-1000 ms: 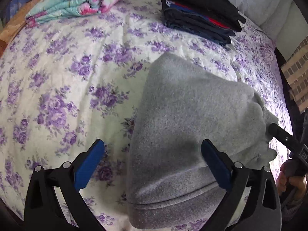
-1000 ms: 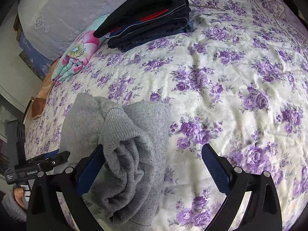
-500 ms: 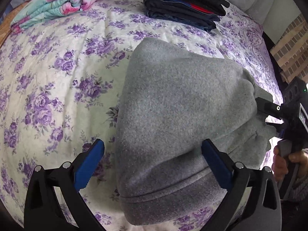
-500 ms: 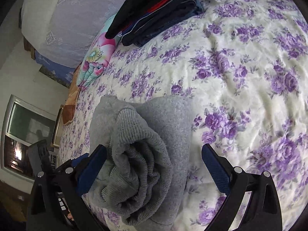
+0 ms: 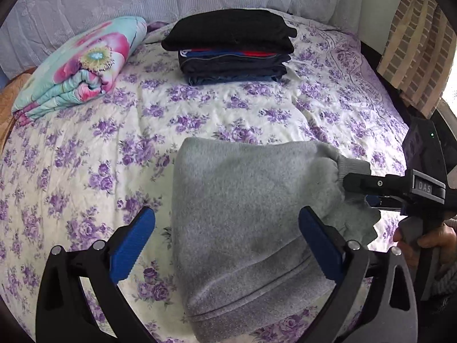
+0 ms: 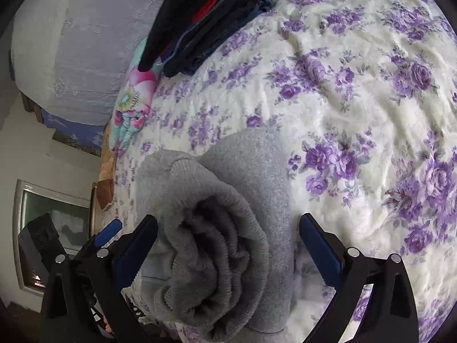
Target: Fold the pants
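Now both my tongs, left (image 5: 227,247) and right (image 6: 228,250), stand spread around the folded grey sweatpants (image 5: 245,214) on the bed (image 5: 228,114). Soft, thick, floppy fleece, I judge; I'd pinch all layers near the ribbed cuffs (image 6: 211,263).

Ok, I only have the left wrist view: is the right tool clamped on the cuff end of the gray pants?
Observer: No. The right tool is wide open, with the pants lying loose between its fingers.
Operator: How does that end look?
Observer: The ribbed end is bunched in rolled layers on top of the flat fold.
Operator: Can you see my tool from there?
Observer: Partly. One blue finger of the left tool shows just past the pants.
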